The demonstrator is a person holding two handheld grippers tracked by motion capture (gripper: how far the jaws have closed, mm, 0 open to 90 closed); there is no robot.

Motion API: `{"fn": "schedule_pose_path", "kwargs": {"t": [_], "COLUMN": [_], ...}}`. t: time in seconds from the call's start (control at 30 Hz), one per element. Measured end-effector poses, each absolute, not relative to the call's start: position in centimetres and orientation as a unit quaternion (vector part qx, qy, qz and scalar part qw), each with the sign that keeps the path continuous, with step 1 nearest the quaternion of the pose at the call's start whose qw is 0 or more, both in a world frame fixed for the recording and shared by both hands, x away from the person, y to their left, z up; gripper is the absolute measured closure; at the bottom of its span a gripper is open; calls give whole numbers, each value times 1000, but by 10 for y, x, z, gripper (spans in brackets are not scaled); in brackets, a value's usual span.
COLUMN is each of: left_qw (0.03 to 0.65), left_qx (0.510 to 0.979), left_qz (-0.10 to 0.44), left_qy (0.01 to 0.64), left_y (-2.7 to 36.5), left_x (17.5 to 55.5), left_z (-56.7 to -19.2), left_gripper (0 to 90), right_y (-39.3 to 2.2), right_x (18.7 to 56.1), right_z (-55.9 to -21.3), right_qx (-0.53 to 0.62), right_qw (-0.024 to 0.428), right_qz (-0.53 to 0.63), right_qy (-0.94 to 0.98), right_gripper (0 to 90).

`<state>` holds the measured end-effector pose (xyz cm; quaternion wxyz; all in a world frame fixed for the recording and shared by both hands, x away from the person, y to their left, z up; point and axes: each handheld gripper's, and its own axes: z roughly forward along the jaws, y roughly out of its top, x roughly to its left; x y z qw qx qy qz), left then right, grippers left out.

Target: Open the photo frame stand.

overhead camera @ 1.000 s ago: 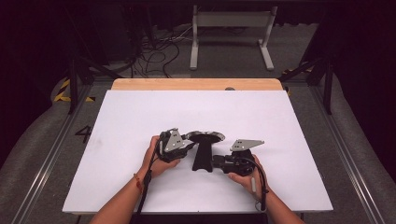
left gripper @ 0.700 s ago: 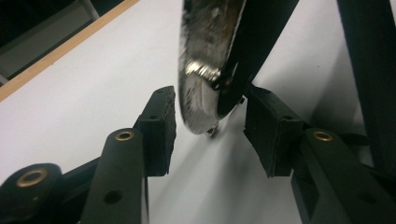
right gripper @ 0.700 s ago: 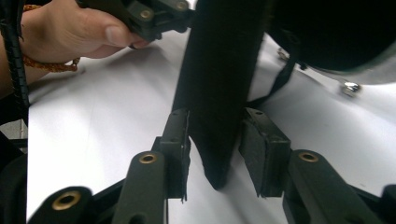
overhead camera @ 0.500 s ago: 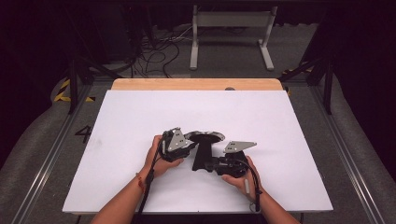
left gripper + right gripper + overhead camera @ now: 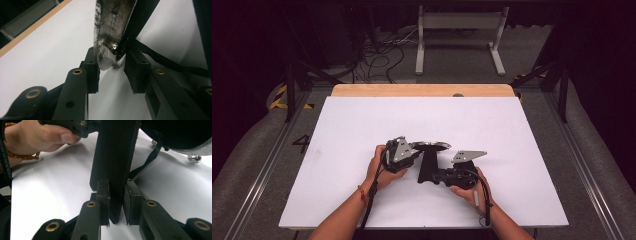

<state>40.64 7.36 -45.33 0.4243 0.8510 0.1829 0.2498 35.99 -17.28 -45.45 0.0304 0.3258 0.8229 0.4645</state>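
A black object with a flat handle (image 5: 429, 167) and a round silvery-rimmed head (image 5: 430, 146) stands over the white table top (image 5: 362, 125). My left gripper (image 5: 414, 150) comes from the left. In the left gripper view its jaws (image 5: 112, 67) have just been closing and pinch the shiny rim (image 5: 110, 30). From the right, my right gripper (image 5: 437, 176) reaches the handle's lower end. Its jaws (image 5: 116, 195) have also been closing, and both pads press on the black handle (image 5: 115, 157). A thin black strap (image 5: 147, 160) hangs from the head.
The white top rests on a wooden table whose edge (image 5: 422, 90) shows at the back. A metal stand (image 5: 459, 30) and cables lie on the floor beyond. Rails (image 5: 584, 165) run along both sides. The other hand (image 5: 42, 137) shows in the right gripper view.
My right gripper has slid a little left along the table, up to the handle's lower end. The left gripper and the object's head have stayed put.
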Motion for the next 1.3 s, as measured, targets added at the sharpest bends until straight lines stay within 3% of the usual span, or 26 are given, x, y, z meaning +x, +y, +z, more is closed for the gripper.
{"fn": "schedule_pose_path", "kwargs": {"t": [0.37,0.77,0.97,1.0,1.3], "left_qw": [435,459,459,458,454], "left_qx": [847,838,841,842,844], "left_qz": [243,244,233,232,231], "left_qy": [187,167,166,166,167], "left_y": [80,87,87,87,86], "left_x": [407,401,403,403,403], "left_z": [-451,-438,-438,-438,-437], "left_gripper": [630,588,645,697,703], "right_y": [-177,-181,-188,-187,-161], "right_x": [359,352,346,343,332], "right_z": [-453,-442,-427,-424,-422], "right_qx": [332,328,321,313,280], "right_qw": [34,82,105,111,151], "right_qz": [464,461,487,494,486], "right_qy": [821,820,806,804,814], "right_gripper": [777,755,889,900,900]}}
